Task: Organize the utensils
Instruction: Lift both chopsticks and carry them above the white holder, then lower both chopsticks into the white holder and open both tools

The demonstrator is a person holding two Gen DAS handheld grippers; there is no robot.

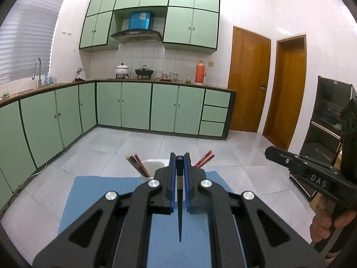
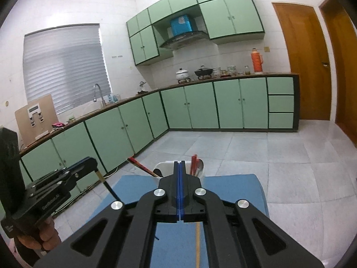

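My left gripper [image 1: 179,159] is shut on a dark chopstick [image 1: 179,201] with a gold band, held above the blue mat [image 1: 93,201], its thin tip pointing back toward me. Just beyond stands a white utensil holder [image 1: 154,166] with red and brown chopsticks [image 1: 204,159] leaning in it. In the right wrist view my right gripper [image 2: 179,163] is shut with nothing seen between its pads, just in front of the holder [image 2: 166,167], which holds red chopsticks [image 2: 194,164] and a spoon. A thin wooden chopstick [image 2: 197,241] lies on the mat [image 2: 232,192] under it. The left gripper [image 2: 89,163] with its chopstick [image 2: 107,184] shows at the left.
The mat covers a table with grey tiled floor [image 1: 111,151] beyond. Green cabinets [image 1: 133,107] with pots and an orange thermos [image 1: 200,72] line the far wall. Wooden doors [image 1: 247,82] and a black shelf unit [image 1: 328,120] stand at the right. The right gripper [image 1: 270,151] hovers at the right.
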